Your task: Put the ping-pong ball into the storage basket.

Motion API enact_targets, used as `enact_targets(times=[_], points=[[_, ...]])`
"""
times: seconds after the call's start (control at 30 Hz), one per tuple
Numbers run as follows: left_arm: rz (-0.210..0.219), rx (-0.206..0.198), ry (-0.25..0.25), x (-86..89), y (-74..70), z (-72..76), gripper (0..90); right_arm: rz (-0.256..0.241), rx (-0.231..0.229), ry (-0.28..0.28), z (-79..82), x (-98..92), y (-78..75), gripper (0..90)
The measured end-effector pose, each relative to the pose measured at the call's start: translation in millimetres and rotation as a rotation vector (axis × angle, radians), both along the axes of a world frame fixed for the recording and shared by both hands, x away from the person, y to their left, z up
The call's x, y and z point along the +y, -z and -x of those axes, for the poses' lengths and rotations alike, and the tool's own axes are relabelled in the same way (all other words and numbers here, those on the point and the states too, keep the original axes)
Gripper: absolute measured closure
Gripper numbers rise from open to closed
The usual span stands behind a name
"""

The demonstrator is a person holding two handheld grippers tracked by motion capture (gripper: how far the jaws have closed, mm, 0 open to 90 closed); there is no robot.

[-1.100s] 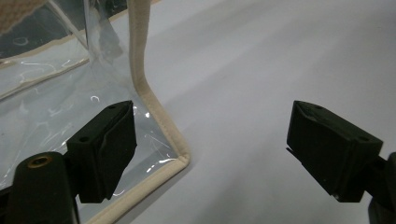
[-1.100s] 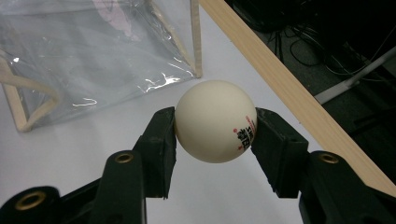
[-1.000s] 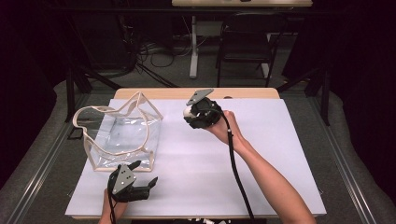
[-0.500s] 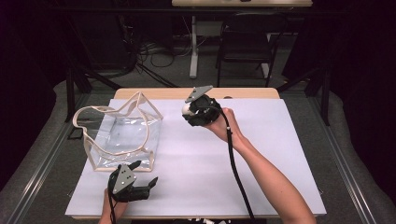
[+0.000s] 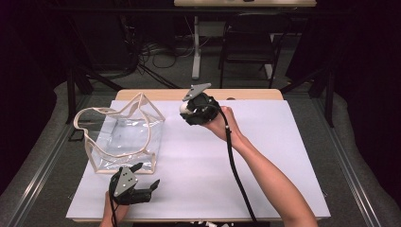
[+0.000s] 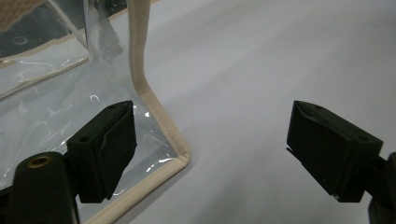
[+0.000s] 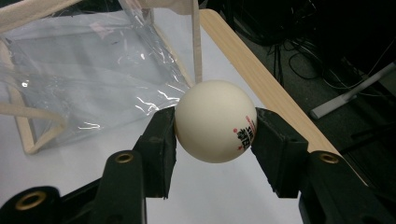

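A clear plastic bag with cream trim (image 5: 124, 137) stands open on the white table top (image 5: 265, 156) at the left. My right gripper (image 5: 186, 109) is held above the table's far middle, just right of the bag, shut on a white ping-pong ball (image 7: 215, 120) with small print on it; the ball (image 5: 184, 108) shows at the gripper's left end. My left gripper (image 5: 144, 177) rests near the front edge, open, by the bag's near right corner. In the left gripper view that bag corner (image 6: 180, 156) lies between the wide-apart jaws, nearer the left pad (image 6: 112, 144).
A wooden table edge (image 5: 250, 94) runs along the far side, beyond the white top. Behind it are a chair (image 5: 250, 42), a table leg and cables on the floor. The right half of the white top is bare.
My right gripper with the ball has risen slightly and tilted. The left gripper and the bag have stayed in place.
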State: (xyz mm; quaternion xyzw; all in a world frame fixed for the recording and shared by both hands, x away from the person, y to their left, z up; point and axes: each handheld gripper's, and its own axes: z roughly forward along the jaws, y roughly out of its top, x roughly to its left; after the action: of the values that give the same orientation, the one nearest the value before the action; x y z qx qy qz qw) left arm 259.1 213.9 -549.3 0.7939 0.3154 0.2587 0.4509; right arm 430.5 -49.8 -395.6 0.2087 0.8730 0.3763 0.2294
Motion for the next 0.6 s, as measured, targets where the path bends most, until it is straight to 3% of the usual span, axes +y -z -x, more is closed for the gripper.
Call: enact_targets(times=[0.6], points=[[0.001,-0.001,0.003,-0.6,0.1,-0.2,16.3,0.01,-0.012,-0.022,0.2,14.1,-5.6,50.7]])
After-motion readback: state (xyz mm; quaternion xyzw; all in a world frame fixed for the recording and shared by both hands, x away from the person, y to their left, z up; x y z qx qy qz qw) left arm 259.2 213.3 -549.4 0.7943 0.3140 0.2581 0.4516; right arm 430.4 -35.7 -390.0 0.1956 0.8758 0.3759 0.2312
